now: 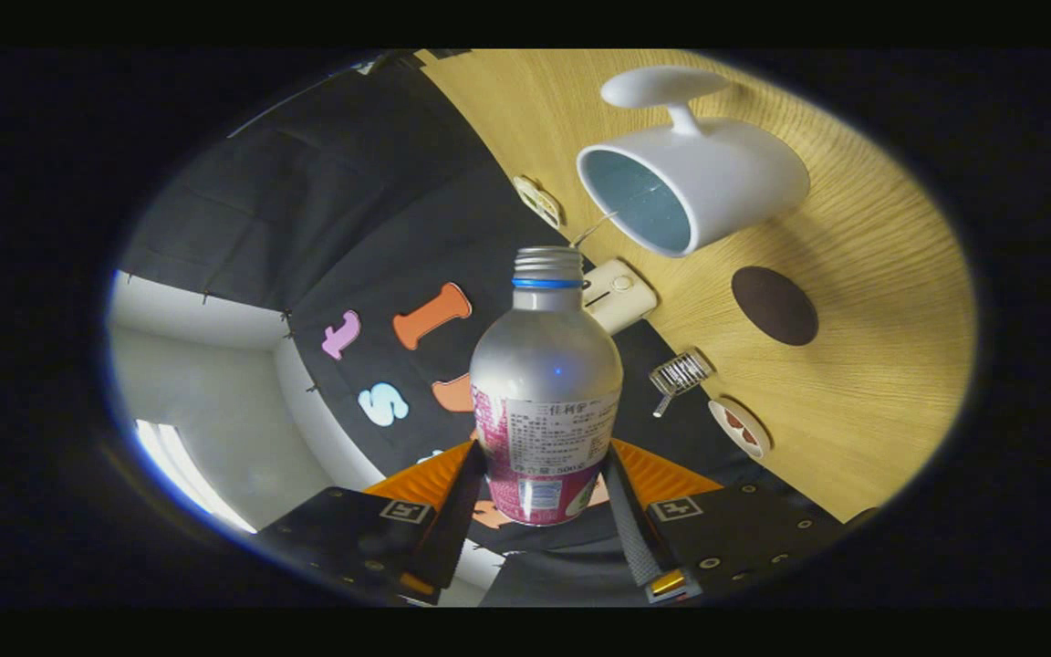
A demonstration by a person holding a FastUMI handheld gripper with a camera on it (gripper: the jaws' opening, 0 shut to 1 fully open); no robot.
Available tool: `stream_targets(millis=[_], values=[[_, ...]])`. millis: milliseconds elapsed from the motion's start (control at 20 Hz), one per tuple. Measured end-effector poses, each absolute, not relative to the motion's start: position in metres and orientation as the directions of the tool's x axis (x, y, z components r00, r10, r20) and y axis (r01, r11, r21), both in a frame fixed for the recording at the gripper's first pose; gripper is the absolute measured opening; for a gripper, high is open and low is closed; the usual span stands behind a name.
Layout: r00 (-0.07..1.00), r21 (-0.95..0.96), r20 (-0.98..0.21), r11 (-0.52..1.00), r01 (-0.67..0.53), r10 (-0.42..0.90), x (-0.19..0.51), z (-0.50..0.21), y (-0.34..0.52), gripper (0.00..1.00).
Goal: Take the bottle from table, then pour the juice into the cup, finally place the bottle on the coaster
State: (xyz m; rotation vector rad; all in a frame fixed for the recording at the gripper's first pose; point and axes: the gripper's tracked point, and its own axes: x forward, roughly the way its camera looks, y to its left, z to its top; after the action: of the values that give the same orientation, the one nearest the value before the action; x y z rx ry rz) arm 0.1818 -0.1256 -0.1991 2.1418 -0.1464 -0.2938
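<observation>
Gripper (544, 479): one, its two fingers pressed against opposite sides of the bottle (546, 383) low on the labelled part, so it is clamped on the bottle. Bottle: one, silver body with a paper label, threaded neck with a blue ring, no cap on it; held between the fingers and lifted clear of the table (854, 438), rolled over so far that the table stands as a slanted wall beside it. Its open mouth points toward the cup (690, 187) but sits short of the rim, apart from it; no juice can be seen leaving the mouth. Cup: one, white with a pale blue inside and a handle, standing on the table beyond the bottle's mouth; whether any juice lies in it cannot be told. Coaster (774, 305): one, dark and round, bare, on the table near the cup. Small items along the table's edge: one cream-coloured box (621, 294), one metal clip (679, 374), two small round tags (740, 427) (538, 201). Progress, by judgement: the taking of the bottle is done; the pour is the step in hand, with the tilt begun and the mouth not yet over the cup; setting the bottle on the coaster remains.
</observation>
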Motion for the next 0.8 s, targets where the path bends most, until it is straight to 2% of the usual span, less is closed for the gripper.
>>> stream_targets(millis=[800], values=[[0.954, 0.802, -0.129, -0.594, -0.061, -0.271, 0.1841, -0.1921, -0.1359, 0.72]])
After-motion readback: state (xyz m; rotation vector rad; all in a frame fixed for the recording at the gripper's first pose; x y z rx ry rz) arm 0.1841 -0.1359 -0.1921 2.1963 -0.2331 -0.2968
